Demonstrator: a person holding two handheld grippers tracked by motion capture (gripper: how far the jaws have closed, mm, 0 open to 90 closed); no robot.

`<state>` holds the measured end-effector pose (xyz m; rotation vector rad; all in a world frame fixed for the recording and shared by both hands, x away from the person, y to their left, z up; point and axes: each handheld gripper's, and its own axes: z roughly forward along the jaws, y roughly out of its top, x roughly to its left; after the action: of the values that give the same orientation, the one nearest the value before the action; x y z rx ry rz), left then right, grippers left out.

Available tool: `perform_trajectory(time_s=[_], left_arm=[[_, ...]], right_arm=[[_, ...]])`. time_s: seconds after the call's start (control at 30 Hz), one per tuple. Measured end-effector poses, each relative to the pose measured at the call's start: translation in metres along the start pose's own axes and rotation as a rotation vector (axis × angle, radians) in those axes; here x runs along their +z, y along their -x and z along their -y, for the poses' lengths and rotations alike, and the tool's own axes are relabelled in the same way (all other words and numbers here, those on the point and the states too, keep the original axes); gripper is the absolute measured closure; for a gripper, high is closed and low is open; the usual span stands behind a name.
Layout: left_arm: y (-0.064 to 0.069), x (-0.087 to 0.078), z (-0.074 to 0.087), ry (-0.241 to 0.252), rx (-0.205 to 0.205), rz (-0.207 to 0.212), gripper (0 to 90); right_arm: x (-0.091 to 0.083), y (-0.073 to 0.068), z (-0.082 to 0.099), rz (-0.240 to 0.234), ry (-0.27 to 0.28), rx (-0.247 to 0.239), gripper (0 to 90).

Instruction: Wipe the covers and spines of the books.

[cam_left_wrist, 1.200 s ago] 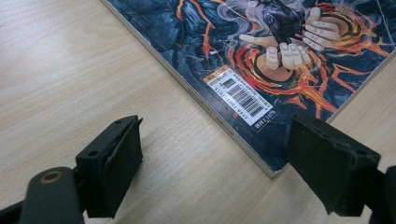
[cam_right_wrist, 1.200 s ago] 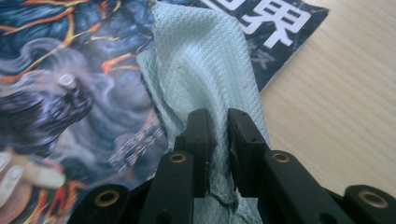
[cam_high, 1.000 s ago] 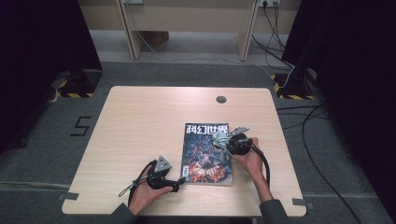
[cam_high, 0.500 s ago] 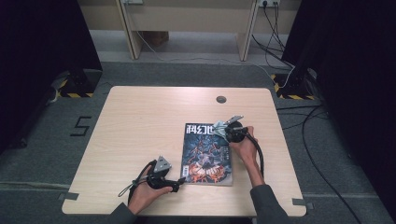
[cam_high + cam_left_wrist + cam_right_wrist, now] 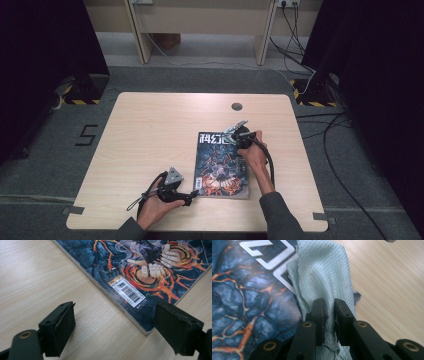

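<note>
A magazine (image 5: 220, 167) with a dark cover of orange lava and white title letters lies on the wooden table (image 5: 150, 135). My right gripper (image 5: 239, 136) rests over its top right corner, by the title. In the right gripper view, the right gripper (image 5: 329, 307) is shut on a pale waffle-weave cloth (image 5: 324, 270), which drapes onto the magazine (image 5: 249, 302) and its edge. My left gripper (image 5: 191, 196) lies low at the near left corner. In the left gripper view, the left gripper (image 5: 117, 322) stands open, with the barcode corner of the magazine (image 5: 130, 290) just ahead of its pads.
A round cable hole (image 5: 236, 106) sits in the table near its far edge. Bare wood (image 5: 150, 135) spreads to the left of the magazine. Cables (image 5: 325, 135) trail on the floor to the right, beyond the table edge.
My right gripper has slid with the cloth from the magazine's right edge away from the person and leftward, onto the title corner. The left gripper has stayed put.
</note>
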<state>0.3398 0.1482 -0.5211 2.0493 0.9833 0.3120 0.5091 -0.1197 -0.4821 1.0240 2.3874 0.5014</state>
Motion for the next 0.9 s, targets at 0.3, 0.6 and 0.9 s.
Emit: perform_trajectory(time_s=[0.3,0.6,0.9], left_arm=[[0.0,0.0,0.0,0.002,-0.002,-0.003,16.6],[0.0,0.0,0.001,0.005,-0.003,-0.002,16.6],[0.001,0.0,0.001,0.005,-0.005,-0.003,16.7]], right_arm=[[0.007,-0.014,-0.018,-0.037,0.02,-0.003,80.0],[0.017,-0.025,-0.037,-0.046,0.04,0.006,80.2],[0.019,-0.062,-0.057,-0.122,0.081,-0.067,80.2]])
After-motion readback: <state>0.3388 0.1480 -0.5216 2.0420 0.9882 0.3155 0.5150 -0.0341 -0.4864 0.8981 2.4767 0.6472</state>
